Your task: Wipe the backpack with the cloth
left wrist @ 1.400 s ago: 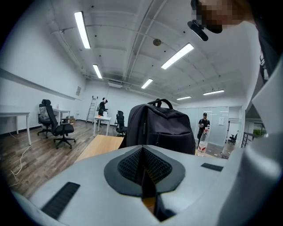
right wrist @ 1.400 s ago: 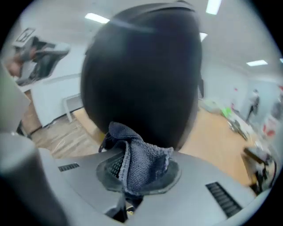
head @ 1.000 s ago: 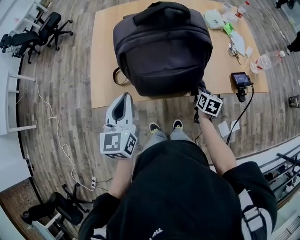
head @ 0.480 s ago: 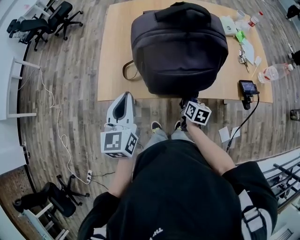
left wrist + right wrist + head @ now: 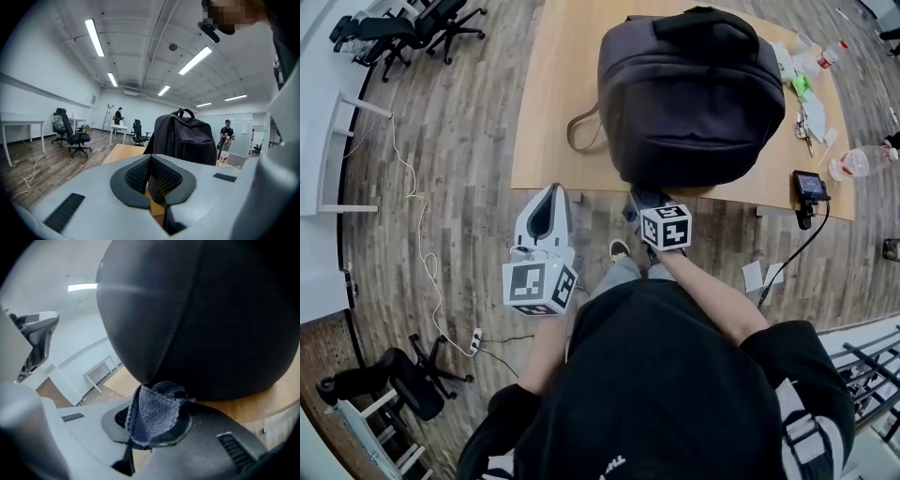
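- We stand the backpack [image 5: 689, 94] upright on the bench [image 5: 542, 141], likely so that its front faces us for wiping.
- Our right claw [image 5: 150, 426] grasps the cloth [image 5: 152, 411] at the backpack's bottom edge, seemingly touching it.
- Our left claw [image 5: 151, 176], clenched and empty, waits left of the backpack.
- We count one backpack, one cloth and two claws.

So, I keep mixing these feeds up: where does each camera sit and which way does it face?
Head view: on the person's head, looking steeply down at the backpack; torso, left gripper, right gripper show.
Left gripper view: on that gripper, level toward the backpack; shut jaws show.
Right gripper view: close against the backpack; jaws shut on the cloth.
All share the backpack.
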`<state>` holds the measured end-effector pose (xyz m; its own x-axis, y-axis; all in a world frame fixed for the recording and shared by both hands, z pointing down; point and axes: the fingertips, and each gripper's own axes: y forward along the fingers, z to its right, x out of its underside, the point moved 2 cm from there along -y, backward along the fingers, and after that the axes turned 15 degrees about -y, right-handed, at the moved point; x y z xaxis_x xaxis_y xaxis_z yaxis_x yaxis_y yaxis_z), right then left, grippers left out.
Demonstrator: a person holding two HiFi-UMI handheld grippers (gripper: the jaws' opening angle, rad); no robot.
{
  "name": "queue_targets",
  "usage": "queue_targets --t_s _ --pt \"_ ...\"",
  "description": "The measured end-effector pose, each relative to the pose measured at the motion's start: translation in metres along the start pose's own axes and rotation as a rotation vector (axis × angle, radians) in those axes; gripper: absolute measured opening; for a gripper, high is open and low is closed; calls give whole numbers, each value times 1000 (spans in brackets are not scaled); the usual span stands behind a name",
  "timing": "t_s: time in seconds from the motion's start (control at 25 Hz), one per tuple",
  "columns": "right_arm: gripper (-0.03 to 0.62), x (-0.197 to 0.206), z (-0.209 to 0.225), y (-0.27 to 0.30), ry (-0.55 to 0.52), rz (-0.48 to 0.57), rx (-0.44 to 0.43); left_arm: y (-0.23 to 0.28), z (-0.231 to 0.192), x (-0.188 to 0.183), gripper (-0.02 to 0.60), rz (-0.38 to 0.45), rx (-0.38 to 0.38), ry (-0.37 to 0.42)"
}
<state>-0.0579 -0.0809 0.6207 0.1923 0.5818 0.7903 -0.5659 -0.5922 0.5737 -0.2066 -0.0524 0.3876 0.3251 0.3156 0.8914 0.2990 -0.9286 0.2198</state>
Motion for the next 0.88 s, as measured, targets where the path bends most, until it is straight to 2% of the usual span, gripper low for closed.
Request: queue_targets --t_s 0.16,0.24,0.36,0.48,0.6,0.68,0.76,0.88 --pt "41 -11 -11 -2 43 19 5 -10 -15 -4 17 14 -21 -10" --pt "40 -23 -21 -10 32 52 -19 -13 -22 -5 17 15 -25 -14" --pt "40 -62 -48 -28 -64 151 -78 -13 -28 -6 17 13 -19 -22" --pt "40 -120 -68 -51 -151 308 -109 -9 -26 -10 17 18 -4 -23" --pt "40 -174 -74 -71 -188 422 -92 -6 -21 -13 17 26 8 -22" --pt "40 -197 -76 -83 -264 458 -55 -5 -19 -15 17 26 13 -21" --pt "40 -207 -75 -90 -301 468 -38 -3 -17 -15 17 22 18 -20" --pt "41 -211 -66 -102 -298 476 -24 2 -11 -12 17 13 31 -19"
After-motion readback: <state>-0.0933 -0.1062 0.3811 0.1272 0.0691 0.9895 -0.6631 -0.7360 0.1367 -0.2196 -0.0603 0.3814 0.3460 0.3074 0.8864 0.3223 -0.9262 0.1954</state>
